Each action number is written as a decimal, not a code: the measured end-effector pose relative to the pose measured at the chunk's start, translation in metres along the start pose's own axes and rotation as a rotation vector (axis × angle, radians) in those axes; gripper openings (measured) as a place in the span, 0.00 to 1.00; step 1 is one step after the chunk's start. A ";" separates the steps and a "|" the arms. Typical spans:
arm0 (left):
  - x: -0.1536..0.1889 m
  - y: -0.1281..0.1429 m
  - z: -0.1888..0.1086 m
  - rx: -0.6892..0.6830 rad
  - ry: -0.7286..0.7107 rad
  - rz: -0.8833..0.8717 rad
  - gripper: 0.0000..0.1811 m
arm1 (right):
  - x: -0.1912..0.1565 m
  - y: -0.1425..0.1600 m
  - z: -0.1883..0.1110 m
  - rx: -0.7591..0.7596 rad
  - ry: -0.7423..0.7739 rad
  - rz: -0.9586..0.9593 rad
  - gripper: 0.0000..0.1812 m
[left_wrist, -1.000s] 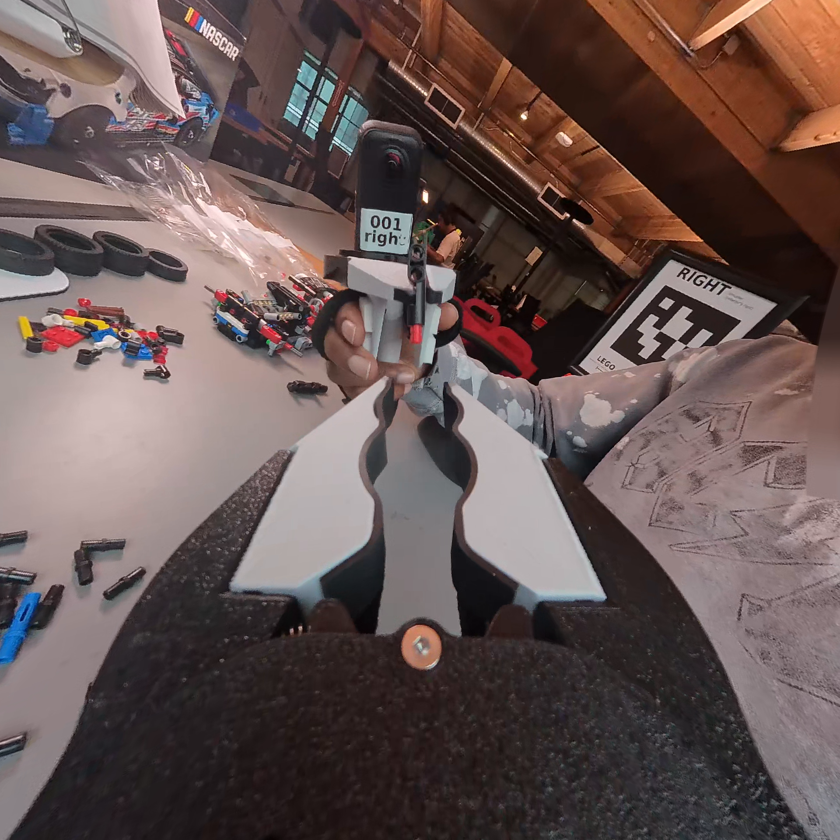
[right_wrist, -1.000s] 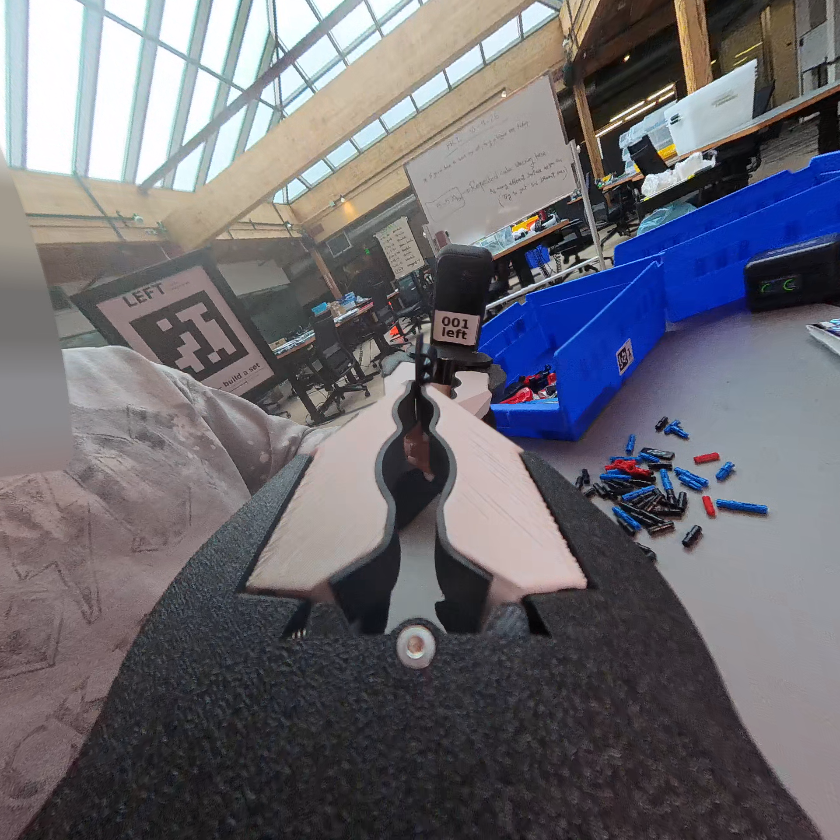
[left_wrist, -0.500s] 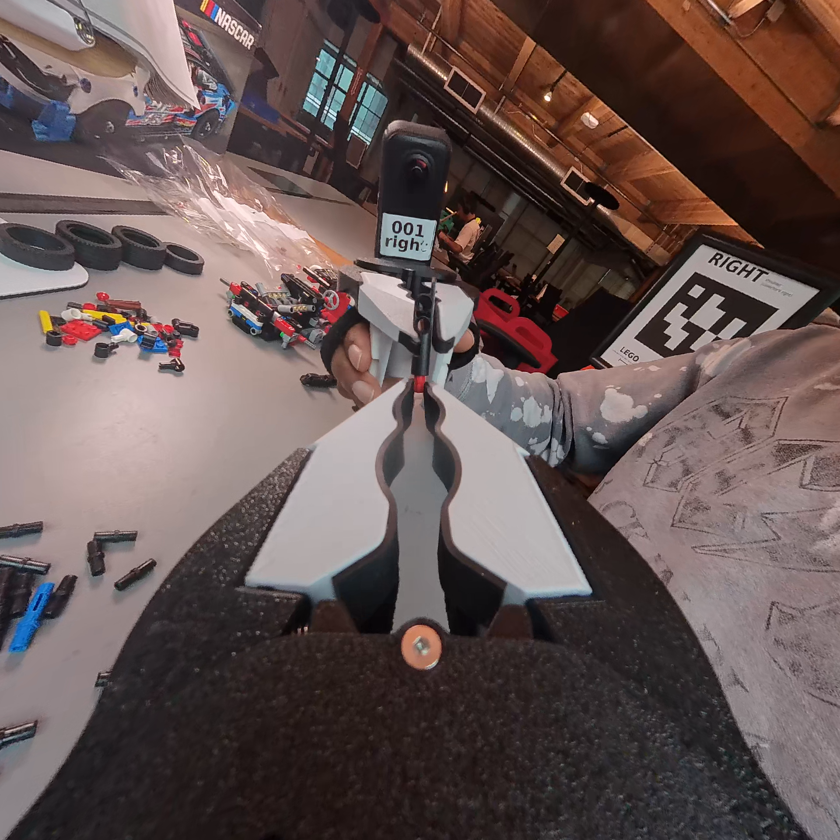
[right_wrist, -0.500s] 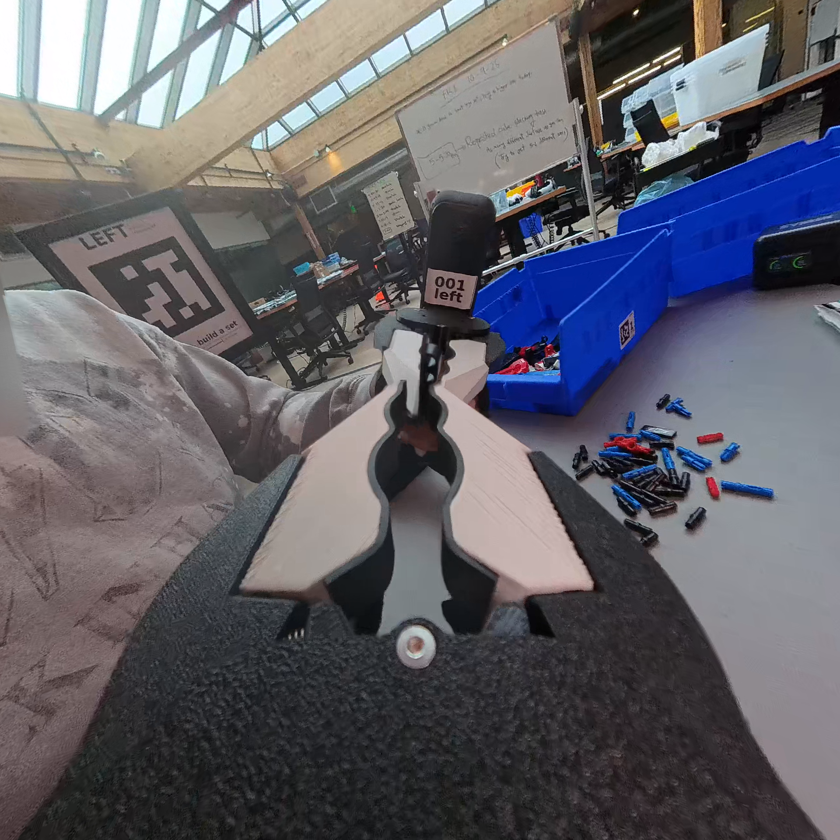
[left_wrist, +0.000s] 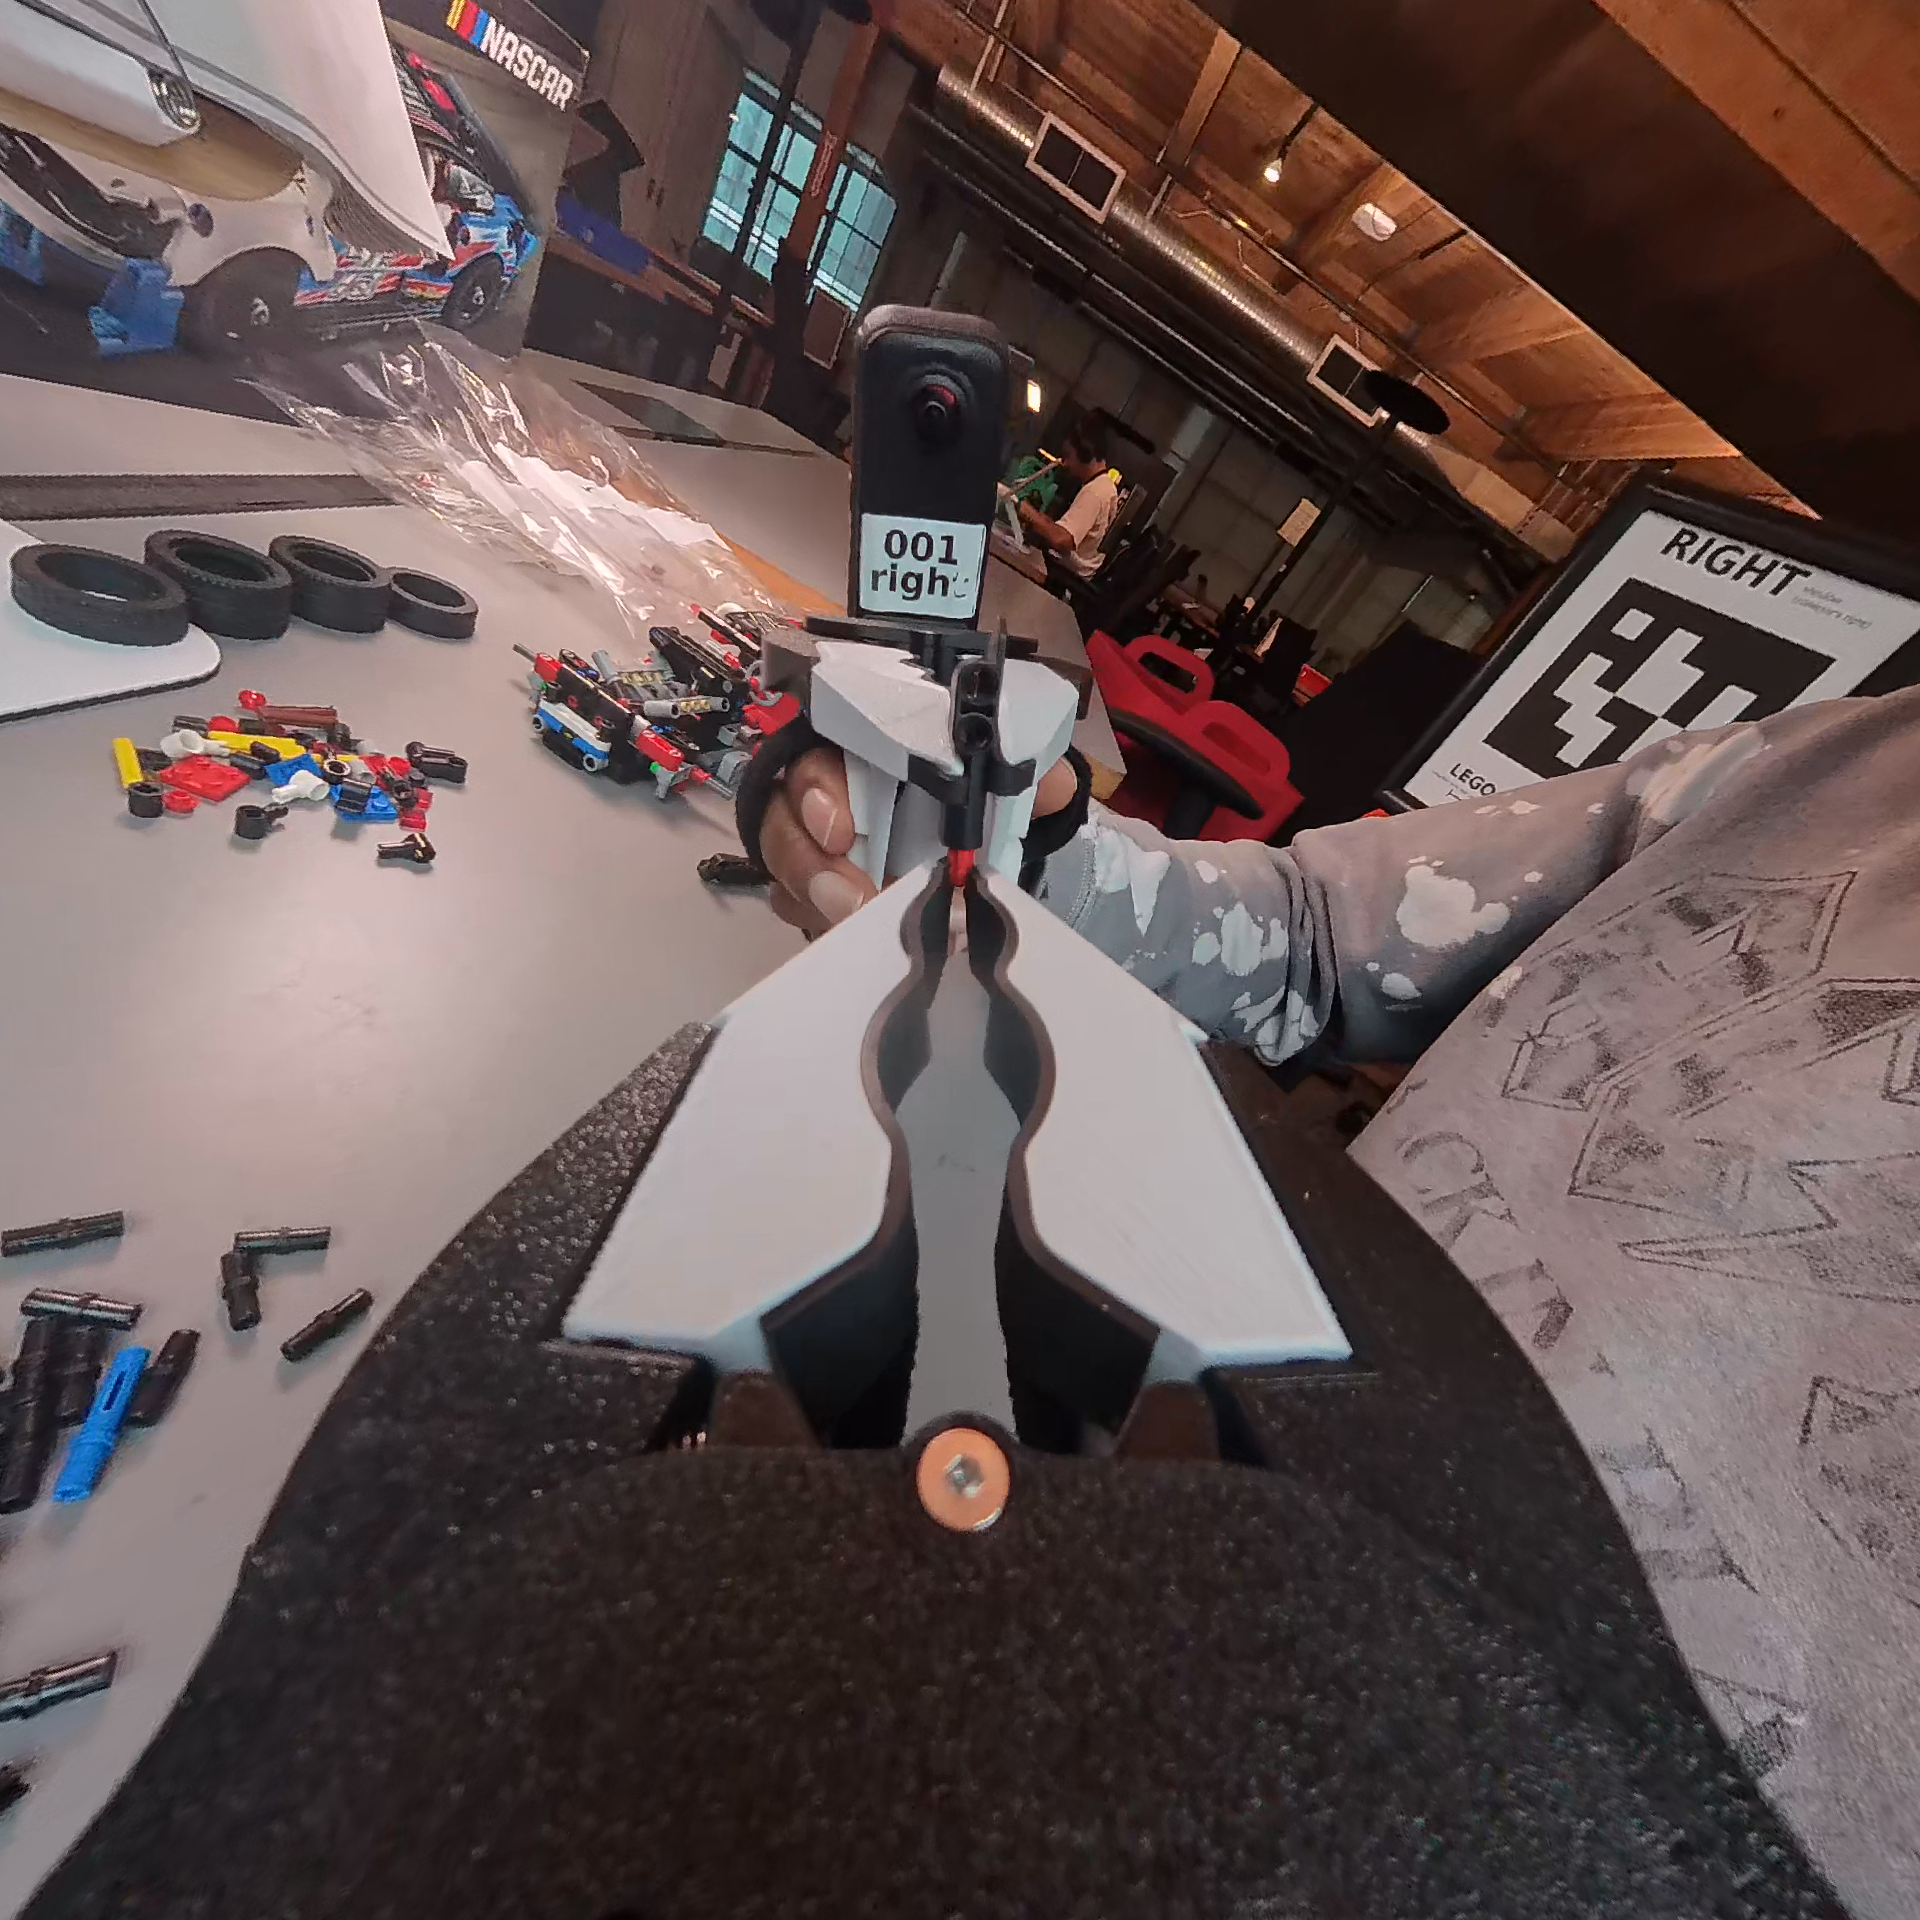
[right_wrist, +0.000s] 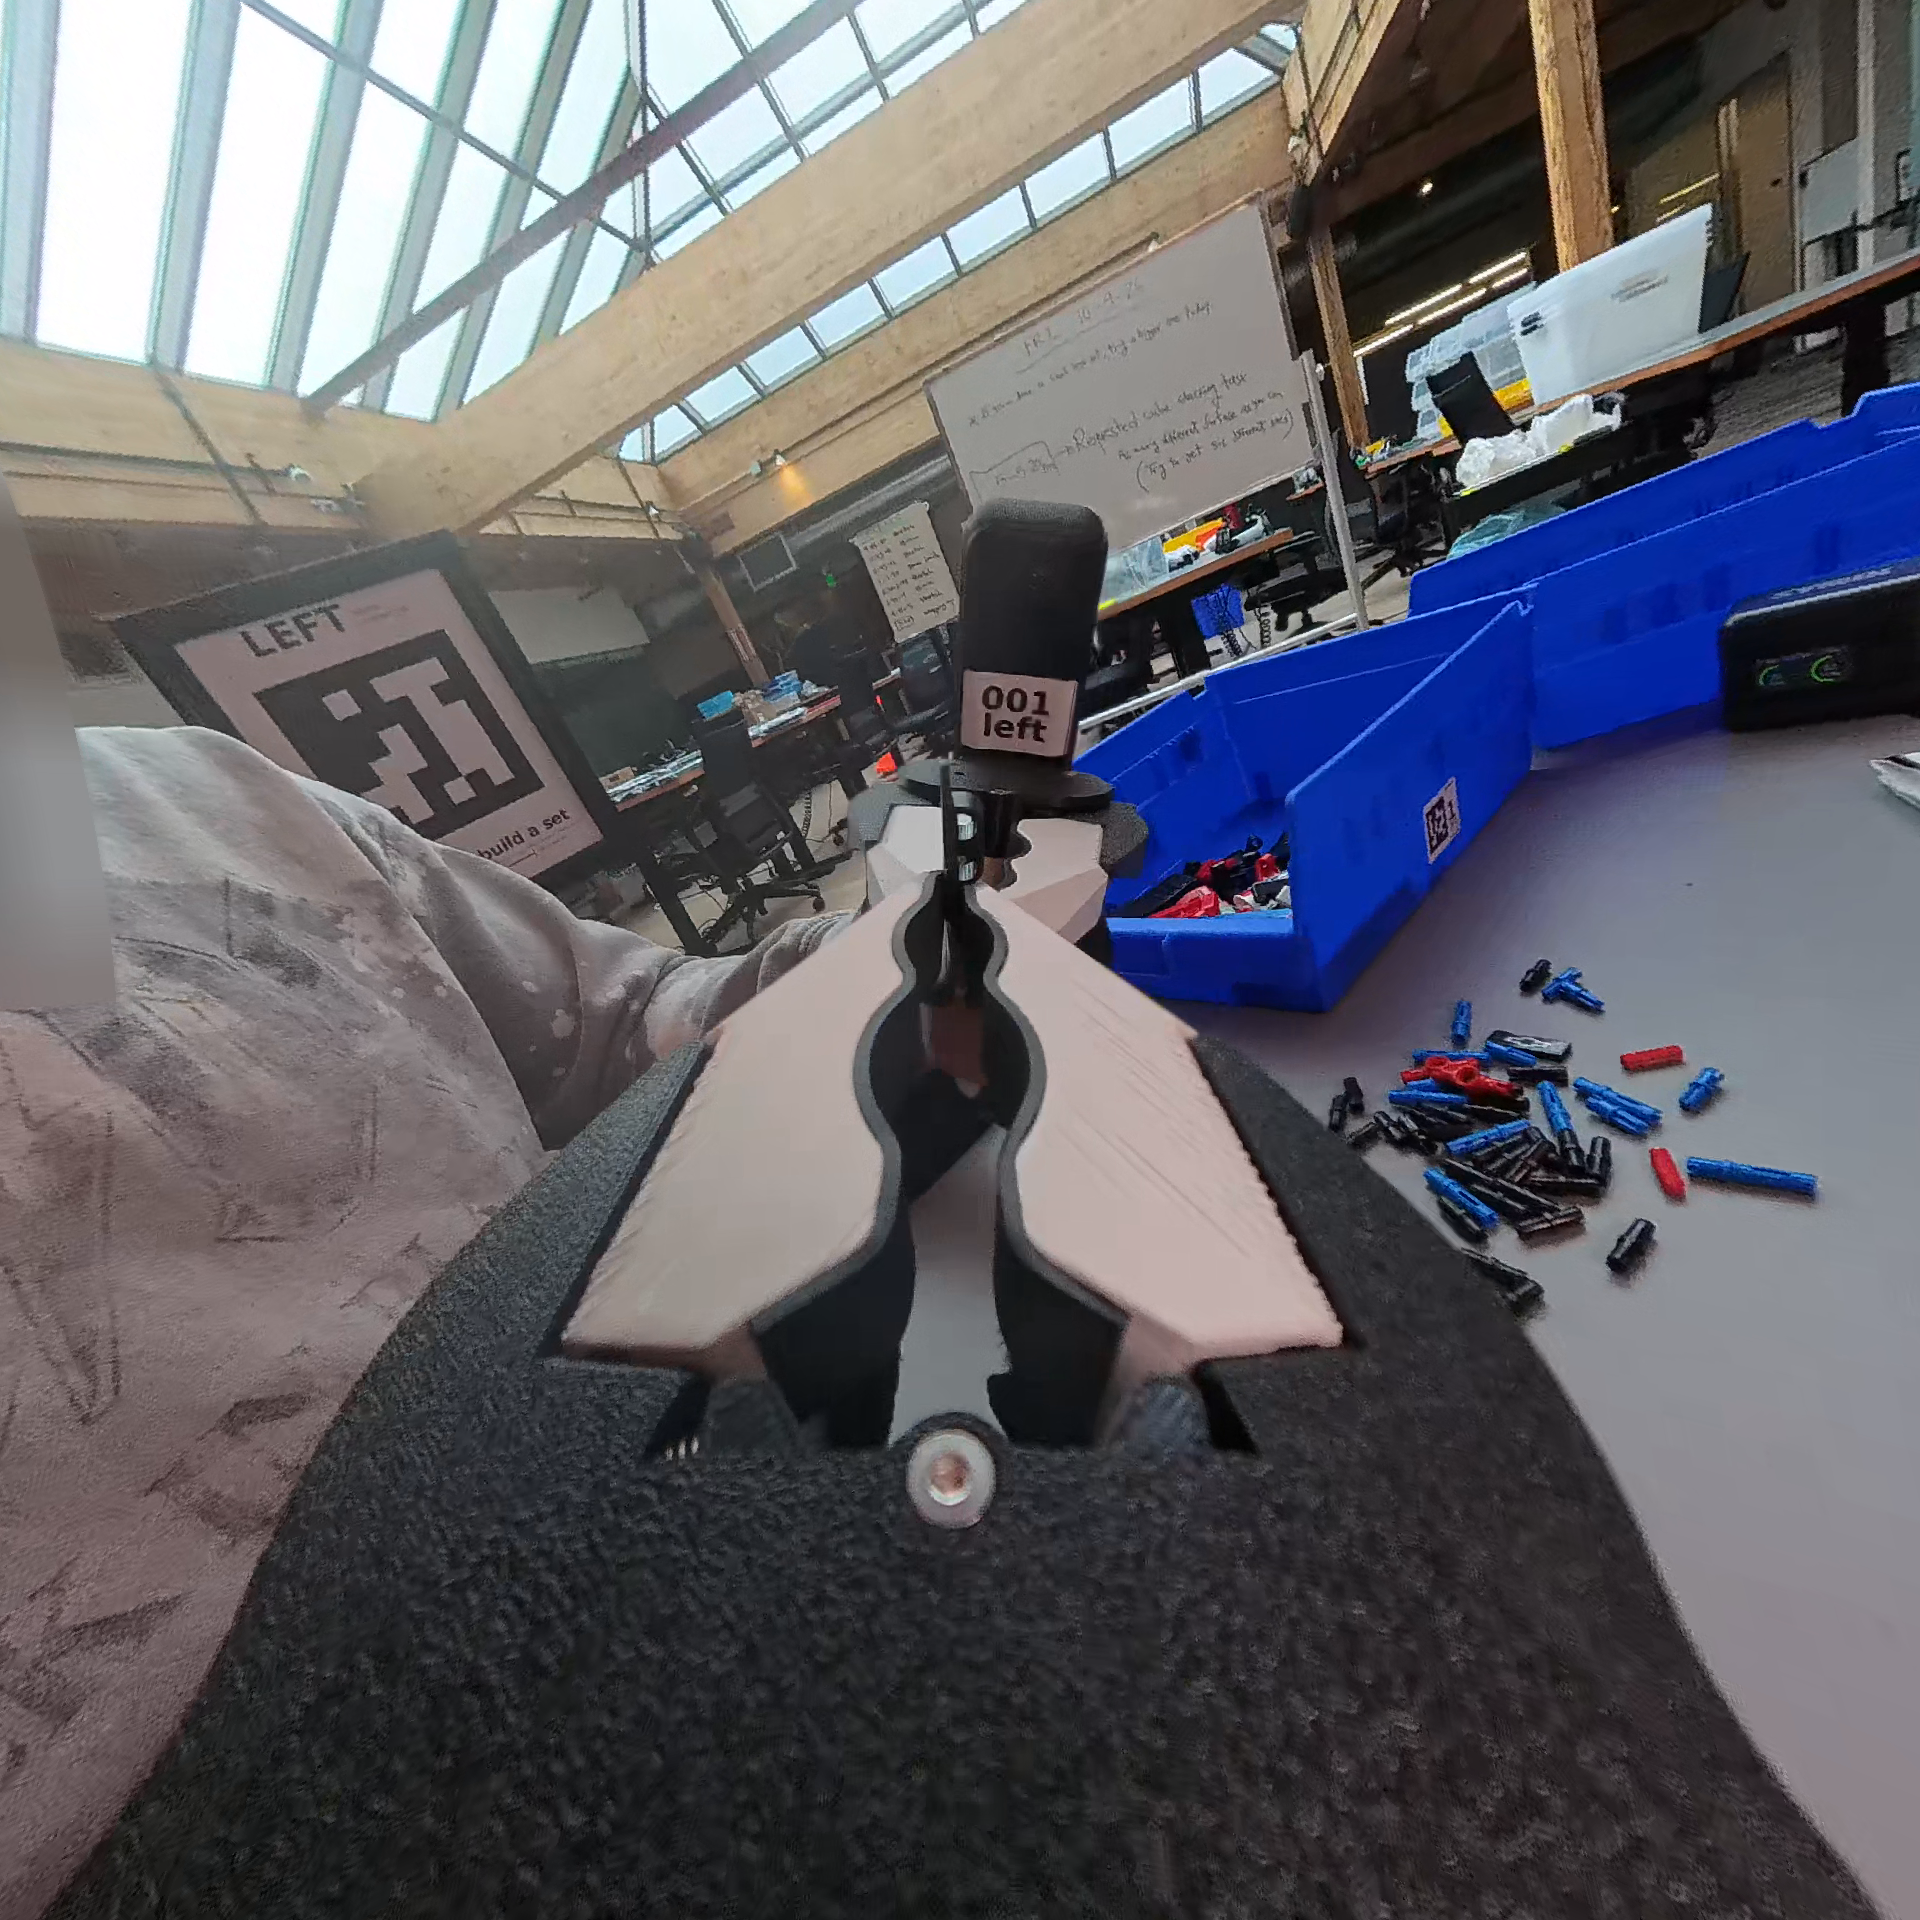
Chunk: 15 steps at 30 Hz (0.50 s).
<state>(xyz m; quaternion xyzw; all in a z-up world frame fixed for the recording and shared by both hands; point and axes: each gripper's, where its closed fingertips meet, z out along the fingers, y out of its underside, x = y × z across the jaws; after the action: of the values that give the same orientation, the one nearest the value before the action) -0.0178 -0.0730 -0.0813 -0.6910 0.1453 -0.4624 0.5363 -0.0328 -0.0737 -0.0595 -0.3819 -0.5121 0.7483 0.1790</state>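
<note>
Black, the slim beam (left_wrist: 972, 764) is pinched upright by the right gripper (right_wrist: 951, 914), its red-pinned lower end clamped by the left gripper (left_wrist: 961, 878) opposite.

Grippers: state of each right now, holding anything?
Left gripper: shut on the red pin.
Right gripper: shut on the black beam.

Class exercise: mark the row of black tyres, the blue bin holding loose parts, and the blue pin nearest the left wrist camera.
black tyres (left_wrist: 237, 597), left wrist view, second tyre's tread.
blue bin (right_wrist: 1382, 831), right wrist view, outer side wall.
blue pin (left_wrist: 102, 1421), left wrist view, mid shaft.
</note>
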 end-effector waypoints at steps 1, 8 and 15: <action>0.000 0.000 0.000 -0.004 -0.008 0.008 0.00 | 0.000 0.000 0.000 0.002 -0.004 0.007 0.01; -0.004 -0.001 -0.001 -0.021 -0.085 0.085 0.00 | 0.005 -0.003 0.002 0.036 0.006 0.026 0.00; -0.024 0.057 0.019 -0.268 -0.192 0.156 0.00 | 0.008 -0.075 -0.032 0.271 0.067 -0.051 0.01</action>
<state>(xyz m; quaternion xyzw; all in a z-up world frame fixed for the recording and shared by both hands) 0.0012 -0.0670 -0.1428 -0.7838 0.2068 -0.3279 0.4851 -0.0233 -0.0176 -0.0004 -0.3658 -0.4095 0.7926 0.2652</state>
